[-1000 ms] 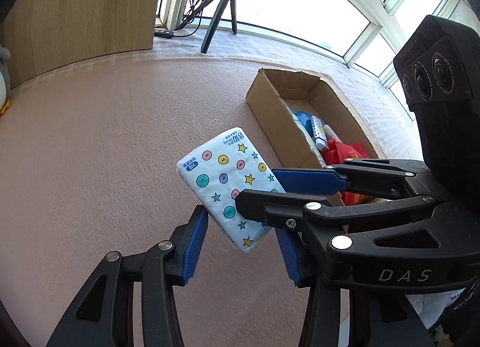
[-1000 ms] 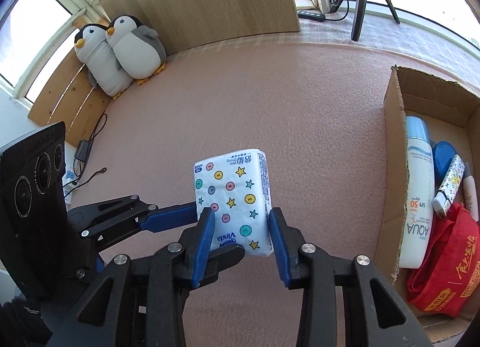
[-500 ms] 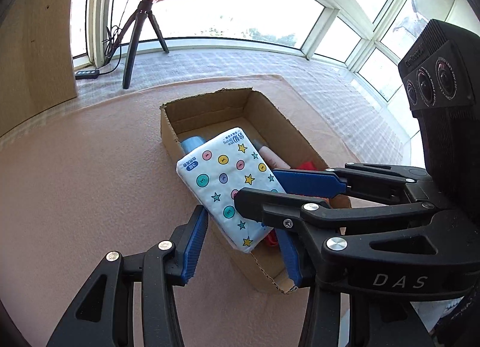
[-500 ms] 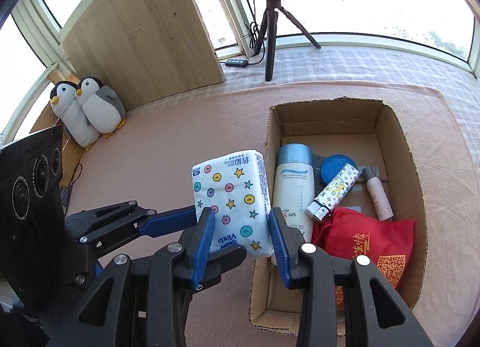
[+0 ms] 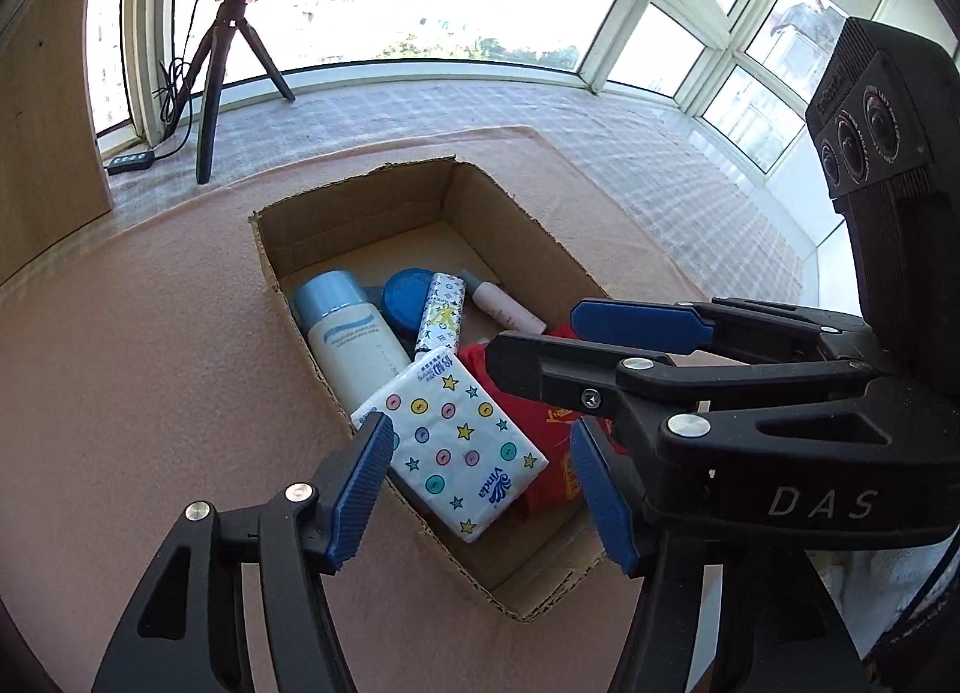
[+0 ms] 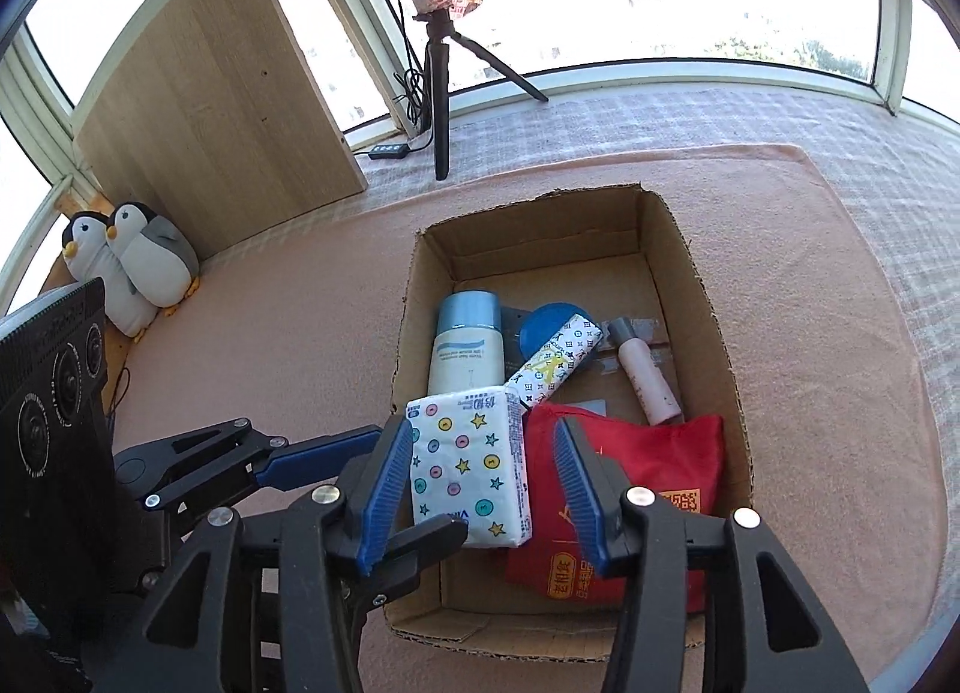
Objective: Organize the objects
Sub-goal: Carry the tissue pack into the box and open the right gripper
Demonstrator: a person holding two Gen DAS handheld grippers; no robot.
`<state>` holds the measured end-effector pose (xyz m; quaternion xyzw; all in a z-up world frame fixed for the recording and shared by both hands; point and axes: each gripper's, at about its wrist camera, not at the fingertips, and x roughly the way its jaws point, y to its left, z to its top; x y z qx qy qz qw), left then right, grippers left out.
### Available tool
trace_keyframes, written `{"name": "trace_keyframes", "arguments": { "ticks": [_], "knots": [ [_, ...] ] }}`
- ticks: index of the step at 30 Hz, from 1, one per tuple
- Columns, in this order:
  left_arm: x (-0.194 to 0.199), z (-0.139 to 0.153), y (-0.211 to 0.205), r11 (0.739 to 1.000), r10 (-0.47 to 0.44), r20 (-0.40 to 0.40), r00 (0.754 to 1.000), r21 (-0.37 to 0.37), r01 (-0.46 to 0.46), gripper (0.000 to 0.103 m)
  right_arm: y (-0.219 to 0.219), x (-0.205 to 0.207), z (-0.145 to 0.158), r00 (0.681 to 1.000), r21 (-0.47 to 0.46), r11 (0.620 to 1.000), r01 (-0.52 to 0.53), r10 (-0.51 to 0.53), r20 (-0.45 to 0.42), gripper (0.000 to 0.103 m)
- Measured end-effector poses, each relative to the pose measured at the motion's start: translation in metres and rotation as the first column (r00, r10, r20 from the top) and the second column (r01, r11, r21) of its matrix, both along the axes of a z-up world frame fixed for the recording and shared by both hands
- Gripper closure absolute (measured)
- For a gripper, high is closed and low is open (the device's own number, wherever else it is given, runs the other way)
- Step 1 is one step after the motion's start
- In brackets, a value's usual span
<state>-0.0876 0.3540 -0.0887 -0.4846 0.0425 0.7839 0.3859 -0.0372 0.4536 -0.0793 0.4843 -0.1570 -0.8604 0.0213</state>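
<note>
Fingers [image 6: 393, 486] both pairs just opened | tissue pack [image 6: 468, 468] loose between, over box [image 6: 714, 333]

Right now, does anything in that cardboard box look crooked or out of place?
Yes. The white star-and-dot printed tissue pack sits askew at the open brown cardboard box's near-left corner, propped on the white bottle and the red cloth bag instead of lying flat. Both grippers' jaws have just been opening around it.

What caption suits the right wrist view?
Right gripper open around tissue pack over cardboard box.
</note>
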Motion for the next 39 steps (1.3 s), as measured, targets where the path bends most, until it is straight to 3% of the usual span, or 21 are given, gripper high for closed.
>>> {"name": "trace_keyframes", "arguments": {
  "ticks": [6, 16, 29, 39],
  "knots": [
    [-0.001, 0.001, -0.018, 0.999, 0.032, 0.004, 0.999, -0.003, -0.032, 0.038, 0.001, 0.003, 0.003, 1.000, 0.000, 1.000, 0.012, -0.012, -0.007, 0.053],
    [0.010, 0.016, -0.080, 0.989, 0.144, -0.032, 0.989, -0.037, -0.146, 0.028, -0.018, 0.013, 0.013, 0.999, 0.042, 0.999, 0.022, -0.020, -0.033, 0.051],
    [0.037, 0.052, -0.181, 0.955, 0.282, -0.124, 0.951, -0.054, -0.290, 0.021, -0.092, 0.030, 0.026, 0.996, 0.090, 0.996, -0.025, 0.033, -0.086, 0.051],
    [0.065, 0.057, -0.250, 0.922, 0.369, -0.133, 0.920, -0.071, -0.381, 0.021, -0.152, 0.044, 0.036, 0.989, 0.096, 0.993, -0.064, 0.076, -0.126, 0.051]
  ]
}}
